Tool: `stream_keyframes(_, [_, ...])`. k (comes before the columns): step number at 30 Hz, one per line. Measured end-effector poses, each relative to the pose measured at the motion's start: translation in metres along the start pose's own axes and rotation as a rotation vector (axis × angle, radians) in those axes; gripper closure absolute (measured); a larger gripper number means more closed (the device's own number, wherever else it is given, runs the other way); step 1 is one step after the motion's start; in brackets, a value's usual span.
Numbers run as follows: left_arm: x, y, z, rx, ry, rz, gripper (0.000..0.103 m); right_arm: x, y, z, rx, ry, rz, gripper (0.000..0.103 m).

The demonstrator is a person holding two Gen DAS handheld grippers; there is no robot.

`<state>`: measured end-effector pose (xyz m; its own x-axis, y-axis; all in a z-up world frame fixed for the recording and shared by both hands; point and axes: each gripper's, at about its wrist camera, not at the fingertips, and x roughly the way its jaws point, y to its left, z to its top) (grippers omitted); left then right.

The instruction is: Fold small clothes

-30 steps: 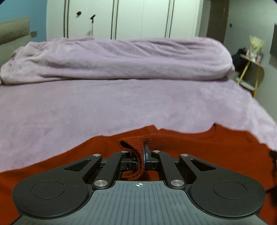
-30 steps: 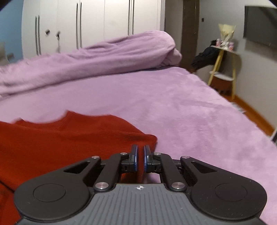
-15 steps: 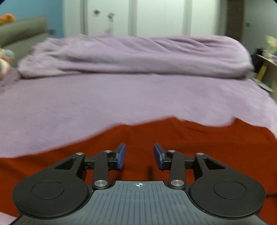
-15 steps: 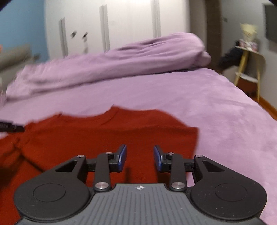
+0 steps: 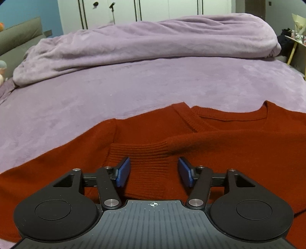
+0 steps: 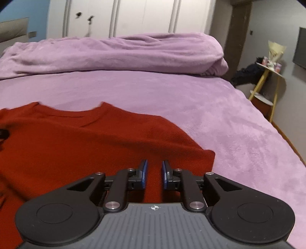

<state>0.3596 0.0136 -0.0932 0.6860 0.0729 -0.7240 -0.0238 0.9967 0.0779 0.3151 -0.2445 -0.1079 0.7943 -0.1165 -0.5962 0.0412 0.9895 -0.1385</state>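
Lilac plush bedding covers the bed (image 5: 133,92), and on its near side lies the task's thing, a rust-red knit sweater (image 5: 229,145), spread flat with its neckline (image 5: 229,118) toward twelve o'clock. One sleeve is laid across the chest, its ribbed cuff (image 5: 141,153) ending at about six o'clock in the left wrist view. The left gripper (image 5: 154,172) hovers over that cuff, its blue fingers (image 5: 123,172) having just been opening; they stand well apart with the cuff lying between them, no pad pressing on it. In the right wrist view, the right gripper (image 6: 154,175) sits over the sweater's folded side edge (image 6: 208,159), which runs off toward two o'clock. Its jaws have just been closing and now leave a narrow gap; red knit shows through that gap, but nothing appears pinched. A bunched duvet (image 5: 153,42) lies across the far end of the bed, white wardrobe doors (image 5: 153,9) stand behind it, and a yellow-legged side table (image 6: 267,80) sits at three o'clock. Judging by the lay of the cloth, the sleeve-in fold looks just set down. The next move likely calls for fresh grips on an edge of the garment, taken evenly on both sides, so the body can be doubled over without dragging the sleeve loose.
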Motion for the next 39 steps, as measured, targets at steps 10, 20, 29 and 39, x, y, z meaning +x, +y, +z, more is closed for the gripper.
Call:
stream_keyframes(10, [-0.024,0.005,-0.011,0.006,0.045,-0.016,0.035,-0.032,0.001,-0.032,-0.071,-0.002,0.025,0.086])
stream_keyframes(20, [-0.028,0.012,-0.016,-0.020,0.077,-0.004,0.025,-0.033,0.002,-0.040,-0.133,-0.020,-0.009,0.071])
stream_keyframes(29, [-0.032,0.018,-0.020,-0.042,0.090,-0.013,0.020,-0.034,0.015,-0.048,-0.279,-0.035,-0.107,0.071])
stream_keyframes(39, [-0.063,0.061,-0.032,-0.162,0.108,-0.089,0.018,-0.051,0.017,-0.039,-0.262,-0.003,-0.114,0.067])
